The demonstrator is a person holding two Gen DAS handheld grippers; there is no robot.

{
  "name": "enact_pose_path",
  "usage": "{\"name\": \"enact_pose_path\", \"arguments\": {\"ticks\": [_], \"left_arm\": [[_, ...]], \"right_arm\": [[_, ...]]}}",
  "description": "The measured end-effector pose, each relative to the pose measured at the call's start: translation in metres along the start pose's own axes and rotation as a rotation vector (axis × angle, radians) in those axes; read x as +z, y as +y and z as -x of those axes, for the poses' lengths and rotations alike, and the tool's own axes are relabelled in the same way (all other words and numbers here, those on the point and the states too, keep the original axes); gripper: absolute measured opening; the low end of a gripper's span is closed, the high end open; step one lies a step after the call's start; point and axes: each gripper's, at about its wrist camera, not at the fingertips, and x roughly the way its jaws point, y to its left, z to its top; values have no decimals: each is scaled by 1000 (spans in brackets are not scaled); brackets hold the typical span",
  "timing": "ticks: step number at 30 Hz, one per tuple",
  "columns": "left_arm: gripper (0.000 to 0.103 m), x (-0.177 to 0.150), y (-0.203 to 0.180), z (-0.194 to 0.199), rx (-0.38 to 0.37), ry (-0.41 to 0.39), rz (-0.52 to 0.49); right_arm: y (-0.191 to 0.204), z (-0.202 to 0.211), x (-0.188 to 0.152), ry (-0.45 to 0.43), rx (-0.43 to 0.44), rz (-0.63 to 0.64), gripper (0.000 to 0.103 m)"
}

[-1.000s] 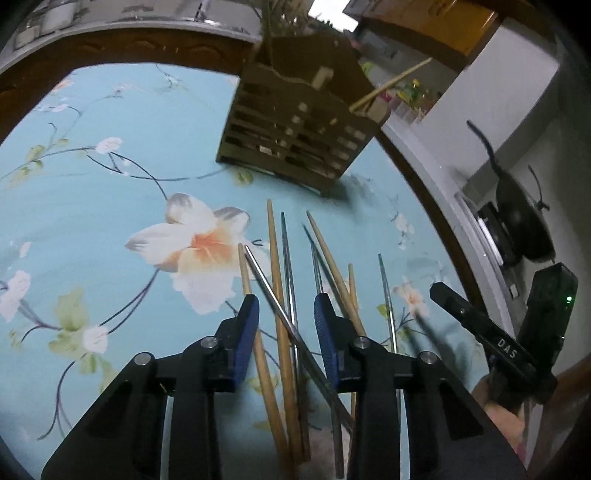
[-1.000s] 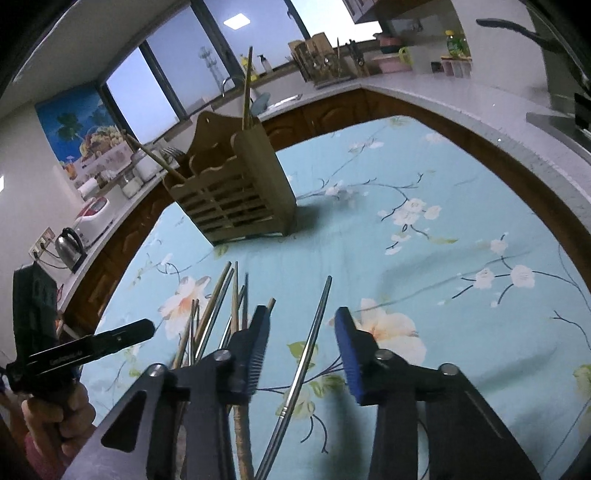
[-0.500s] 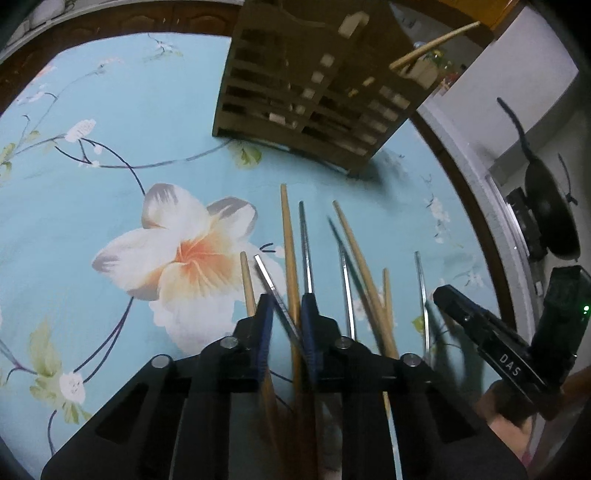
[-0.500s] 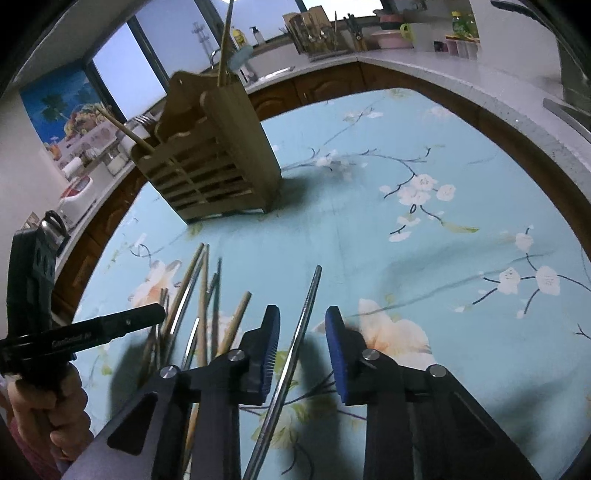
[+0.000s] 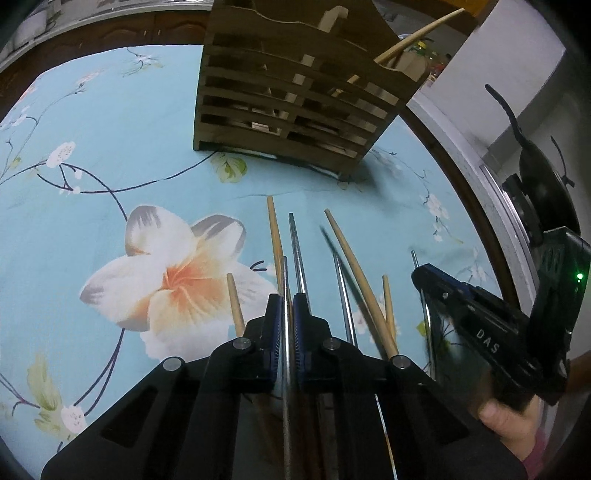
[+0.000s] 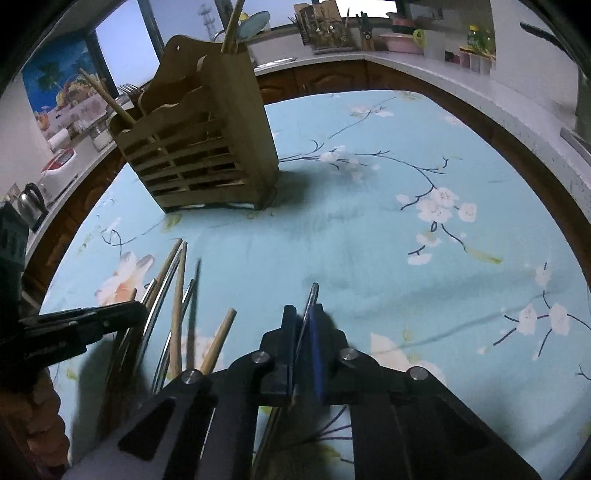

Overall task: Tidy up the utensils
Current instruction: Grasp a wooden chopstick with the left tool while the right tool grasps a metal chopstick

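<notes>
My left gripper is shut on a metal chopstick that runs back between its blue pads. Around it on the floral cloth lie several wooden chopsticks and other metal ones. My right gripper is shut on a separate metal chopstick, whose tip pokes out past the pads. The rest of the pile lies to its left. A slatted wooden utensil holder stands upright beyond the chopsticks, with a wooden chopstick leaning out of it.
The light blue flowered tablecloth covers a table with a brown rim. A kitchen counter with a kettle and jars runs behind. A black pan sits on the stove at the right. The other gripper shows at the lower right.
Both grippers came down and forward over the chopsticks, and their jaws went from wide apart to shut, each on a metal chopstick. The holder looms closer.
</notes>
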Motion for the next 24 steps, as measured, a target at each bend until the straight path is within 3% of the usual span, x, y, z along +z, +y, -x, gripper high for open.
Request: {"name": "enact_pose_path", "arguments": {"ticks": [12,24], "left_arm": [[5,-16,-2,34,-36,-52,6],[6,-40,16,35,2,-20,3]], "right_arm": [[-6,38,-6,-66,87,-70,5],[6,47,-14,-68,116,-58,4]]}}
